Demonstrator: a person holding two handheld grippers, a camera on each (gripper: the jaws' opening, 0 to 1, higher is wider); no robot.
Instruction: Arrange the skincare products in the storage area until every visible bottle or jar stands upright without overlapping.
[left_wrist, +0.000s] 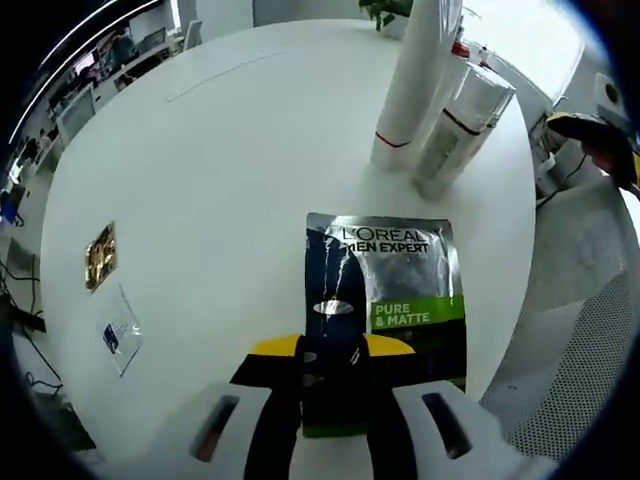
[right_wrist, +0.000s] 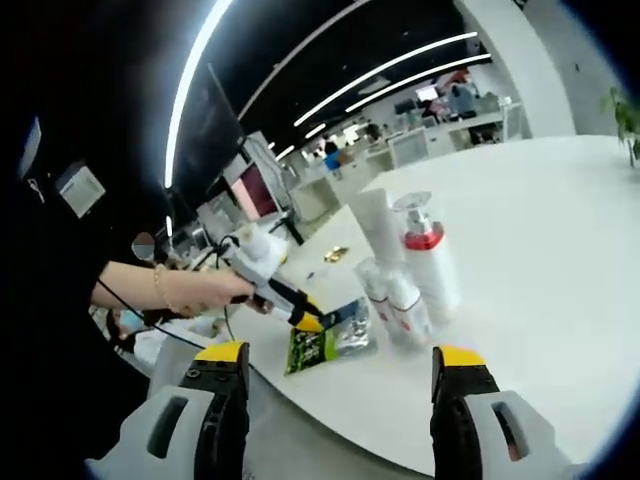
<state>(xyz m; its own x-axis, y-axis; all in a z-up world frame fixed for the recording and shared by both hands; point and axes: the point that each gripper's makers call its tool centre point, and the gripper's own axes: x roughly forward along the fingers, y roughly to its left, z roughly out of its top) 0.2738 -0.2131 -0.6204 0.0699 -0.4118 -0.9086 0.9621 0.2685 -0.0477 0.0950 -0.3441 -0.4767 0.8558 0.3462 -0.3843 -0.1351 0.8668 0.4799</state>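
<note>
Glossy foil-like sachet (left_wrist: 385, 300) lying on the smooth matt white table (left_wrist: 220, 180), smooth white plastic tubes (left_wrist: 415, 85) standing beyond the sachet, small shiny gold packet (left_wrist: 100, 255) and clear plastic sleeve (left_wrist: 120, 335) lying beside it.

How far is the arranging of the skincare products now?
Done: the tube and bottles stand upright together on the table. In hand: the left hand-held gripper is shut on the sachet, which lies flat. Left: placing the sachet clear of the bottles. The right hand-held gripper is open and empty.
</note>
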